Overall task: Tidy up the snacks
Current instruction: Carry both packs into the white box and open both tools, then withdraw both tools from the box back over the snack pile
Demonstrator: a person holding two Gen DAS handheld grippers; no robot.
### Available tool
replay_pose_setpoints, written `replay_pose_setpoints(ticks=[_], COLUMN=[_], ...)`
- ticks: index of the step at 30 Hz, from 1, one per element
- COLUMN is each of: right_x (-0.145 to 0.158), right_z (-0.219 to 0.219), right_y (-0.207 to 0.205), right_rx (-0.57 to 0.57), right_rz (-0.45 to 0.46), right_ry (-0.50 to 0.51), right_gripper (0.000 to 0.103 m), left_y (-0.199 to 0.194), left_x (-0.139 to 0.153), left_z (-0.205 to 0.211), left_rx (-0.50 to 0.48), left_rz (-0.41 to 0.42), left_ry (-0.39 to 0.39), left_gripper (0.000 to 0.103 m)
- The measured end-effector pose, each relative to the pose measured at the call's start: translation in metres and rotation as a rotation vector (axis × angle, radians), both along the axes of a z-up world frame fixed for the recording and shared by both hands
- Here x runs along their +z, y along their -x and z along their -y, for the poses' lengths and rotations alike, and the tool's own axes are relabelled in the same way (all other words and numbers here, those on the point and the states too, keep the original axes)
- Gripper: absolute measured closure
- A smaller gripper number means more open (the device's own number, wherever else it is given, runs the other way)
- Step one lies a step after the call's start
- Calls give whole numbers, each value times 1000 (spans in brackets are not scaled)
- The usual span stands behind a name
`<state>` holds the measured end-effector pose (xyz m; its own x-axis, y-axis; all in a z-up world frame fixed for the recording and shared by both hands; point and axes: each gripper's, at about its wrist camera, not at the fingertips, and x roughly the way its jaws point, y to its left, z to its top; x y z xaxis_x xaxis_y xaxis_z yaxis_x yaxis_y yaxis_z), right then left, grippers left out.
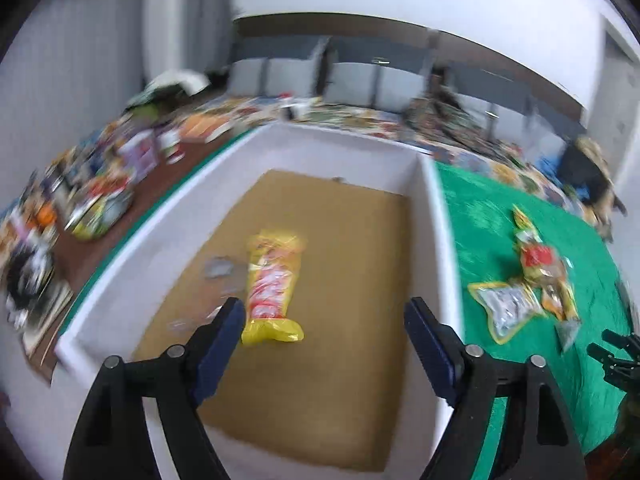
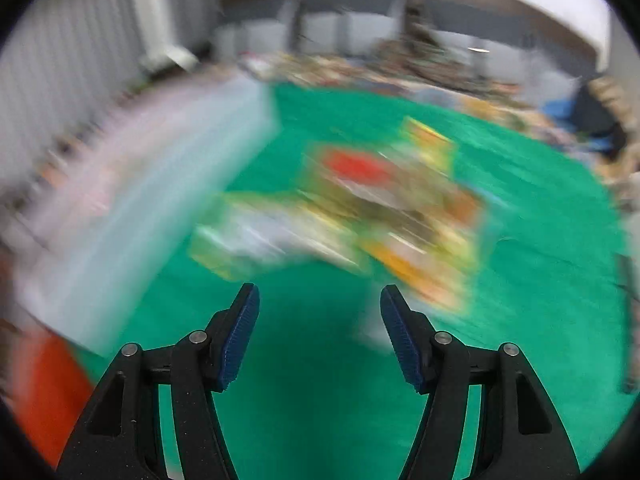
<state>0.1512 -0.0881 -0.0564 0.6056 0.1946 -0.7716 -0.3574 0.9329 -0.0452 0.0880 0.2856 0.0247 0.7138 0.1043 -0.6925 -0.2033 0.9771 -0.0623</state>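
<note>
A white box (image 1: 430, 200) with a brown floor lies below my left gripper (image 1: 324, 316), which is open and empty above it. A yellow and red snack packet (image 1: 272, 280) lies on the box floor, just beyond the left finger. Several snack packets (image 1: 528, 280) lie in a heap on the green cloth (image 1: 500, 216) right of the box. In the right wrist view, heavily blurred, my right gripper (image 2: 320, 304) is open and empty above the green cloth (image 2: 320, 380), with the snack heap (image 2: 360, 216) just ahead and the box wall (image 2: 140, 216) at left.
Many packets and boxes (image 1: 100, 184) crowd the brown table left of the box and along the back. The tip of the other gripper (image 1: 616, 352) shows at the right edge of the left wrist view. A dark bag (image 2: 596, 116) sits far right.
</note>
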Motion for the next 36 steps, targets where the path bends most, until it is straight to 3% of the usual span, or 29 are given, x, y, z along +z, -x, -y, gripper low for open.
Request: replay_pose_setpoints(ticks=[2, 4, 6, 8, 10, 17, 21, 25, 27, 30, 33, 36], right_x=[-21, -34, -40, -43, -44, -48, -52, -52, -52, -52, -52, -52], right_z=[52, 92, 136, 170, 194, 223, 235, 233, 232, 232, 232, 232], right_y=[10, 14, 18, 17, 11, -13, -12, -9, -9, -9, -9, -9], right_rx=[-84, -167, -261, -334, -383, -429, -460, -462, -463, -462, -462, -462], right_rz=[11, 18, 18, 8, 2, 3, -8, -8, -9, -9, -9, -9], right_ry=[74, 110, 116, 97, 81, 23, -49, -46, -45, -46, -46, -46], right_gripper=[37, 37, 37, 37, 37, 25, 16, 15, 15, 14, 14, 14], left_y=[-16, -36, -37, -45, -45, -29, -24, -22, -16, 8, 33, 49], left_x=[-14, -33, -28, -35, -45, -47, -44, -41, -33, -6, 17, 19], left_z=[20, 40, 55, 63, 71, 101, 108, 99, 99, 116, 148, 184], left_rx=[-39, -70, -66, -87, -85, -67, -54, -40, -4, 77, 37, -64], left_rz=[-33, -124, -78, -140, -171, -199, -198, -179, -133, 27, 177, 237], left_ry=[-37, -89, -139, -96, -115, -106, -149, -88, -79, -146, -152, -90], left_gripper=[18, 17, 15, 15, 15, 15, 15, 14, 14, 14, 0, 0])
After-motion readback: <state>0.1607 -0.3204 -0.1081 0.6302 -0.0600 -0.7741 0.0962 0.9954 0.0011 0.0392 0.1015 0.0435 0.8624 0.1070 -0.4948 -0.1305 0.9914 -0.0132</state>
